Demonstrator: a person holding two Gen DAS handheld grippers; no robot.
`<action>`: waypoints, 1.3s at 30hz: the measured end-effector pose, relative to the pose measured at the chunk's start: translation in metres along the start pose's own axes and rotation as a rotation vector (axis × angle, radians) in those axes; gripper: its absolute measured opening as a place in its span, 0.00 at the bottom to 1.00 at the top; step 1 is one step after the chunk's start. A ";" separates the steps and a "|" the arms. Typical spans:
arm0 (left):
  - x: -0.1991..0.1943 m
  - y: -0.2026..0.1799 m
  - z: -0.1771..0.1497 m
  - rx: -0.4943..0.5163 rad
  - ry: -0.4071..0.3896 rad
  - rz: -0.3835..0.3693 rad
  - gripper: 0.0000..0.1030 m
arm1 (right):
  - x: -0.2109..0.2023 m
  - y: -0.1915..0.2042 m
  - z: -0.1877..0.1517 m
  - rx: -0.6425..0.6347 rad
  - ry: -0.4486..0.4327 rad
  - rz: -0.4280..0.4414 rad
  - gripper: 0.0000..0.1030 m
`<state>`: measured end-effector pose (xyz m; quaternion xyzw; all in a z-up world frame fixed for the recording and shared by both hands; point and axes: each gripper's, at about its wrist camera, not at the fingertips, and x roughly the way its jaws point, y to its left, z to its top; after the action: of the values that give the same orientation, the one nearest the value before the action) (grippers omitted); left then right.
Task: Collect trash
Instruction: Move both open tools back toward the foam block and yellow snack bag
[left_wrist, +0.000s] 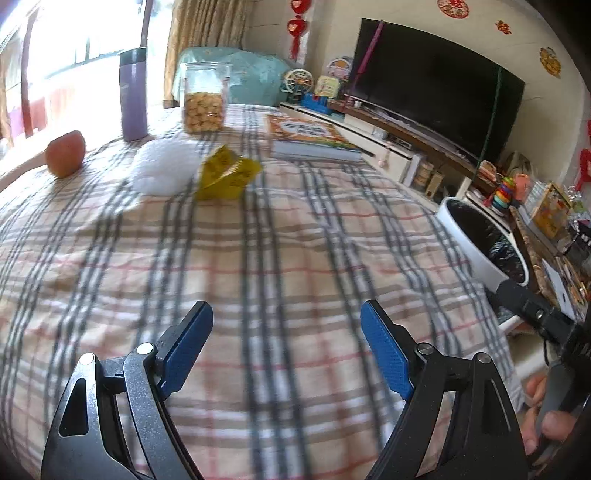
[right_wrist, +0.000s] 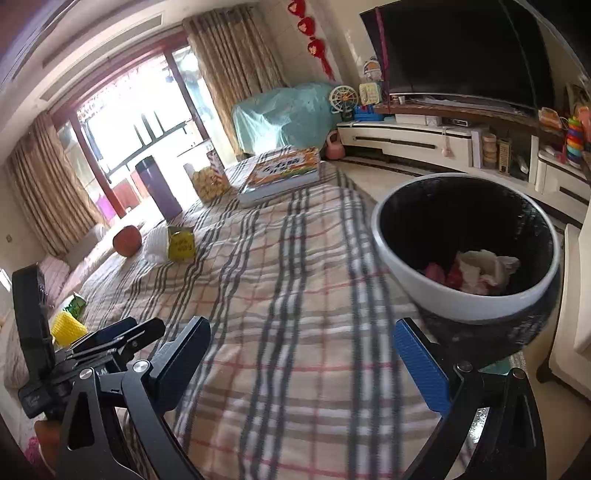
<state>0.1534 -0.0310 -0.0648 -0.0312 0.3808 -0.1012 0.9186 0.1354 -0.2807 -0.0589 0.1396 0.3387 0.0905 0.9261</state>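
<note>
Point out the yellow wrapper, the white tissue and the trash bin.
yellow wrapper (left_wrist: 226, 173), left wrist view, on its crumpled middle.
white tissue (left_wrist: 164, 168), left wrist view, on its centre.
trash bin (right_wrist: 424, 291), right wrist view, on its white outer wall.

Left gripper and right gripper: black metal frames, silver pivot screws, blue ribbed pads on the fingers.

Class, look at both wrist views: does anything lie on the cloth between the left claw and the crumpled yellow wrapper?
Nothing visible does. Only bare plaid tablecloth lies between the open left claw and the crumpled yellow wrapper. The white tissue wad touches the wrapper's left side, not its front.
</note>
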 end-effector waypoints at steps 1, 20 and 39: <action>-0.001 0.004 -0.001 -0.004 -0.002 0.011 0.82 | 0.002 0.004 0.001 -0.008 -0.001 0.007 0.97; -0.016 0.083 -0.005 -0.105 -0.050 0.211 0.87 | 0.049 0.051 -0.001 -0.040 0.087 0.004 0.97; 0.025 0.126 0.050 -0.064 0.006 0.225 0.87 | 0.137 0.105 0.039 -0.002 0.187 0.251 0.70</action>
<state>0.2263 0.0862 -0.0636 -0.0173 0.3877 0.0149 0.9215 0.2569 -0.1531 -0.0794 0.1711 0.4031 0.2187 0.8720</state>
